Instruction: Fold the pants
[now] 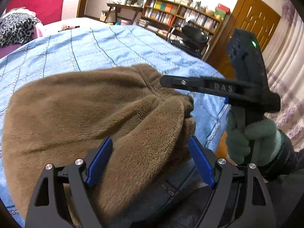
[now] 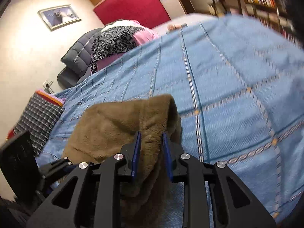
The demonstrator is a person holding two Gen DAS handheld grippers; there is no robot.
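the right gripper (image 2: 151, 142) has its blue finger pads (image 2: 136, 152) drawn close together, pinching a bunched fold of the brown fleece pants (image 2: 114, 129) between them; the plush cloth rises in a peak above the fingertips and hangs down through the gap toward the gripper body. the left gripper (image 1: 150, 148) has its blue pads (image 1: 99, 161) spread wide, one on each side of a thick hump of the same pants (image 1: 85, 110). the fabric fills the gap, but whether the pads actually press on it cannot be told from the left wrist view.

in that view, the right gripper (image 1: 165, 81) comes in from the right side with its black fingers laid on the gathered waistband end of the pants, held by a hand in a green fleece glove (image 1: 248, 140). a green light glows on the top of its housing.

the pants lie in a rumpled mound on the near part of a bed covered by a light blue bedspread (image 1: 106, 45) with stitched lattice lines. farther up the bed sits a leopard-print cloth (image 2: 112, 41) beside pink bedding (image 2: 144, 34). a wooden bookshelf (image 1: 180, 17) packed with books stands against the far wall, a brown panelled door (image 1: 254, 22) is to its right, and a framed picture (image 2: 58, 17) hangs on the pale wall.
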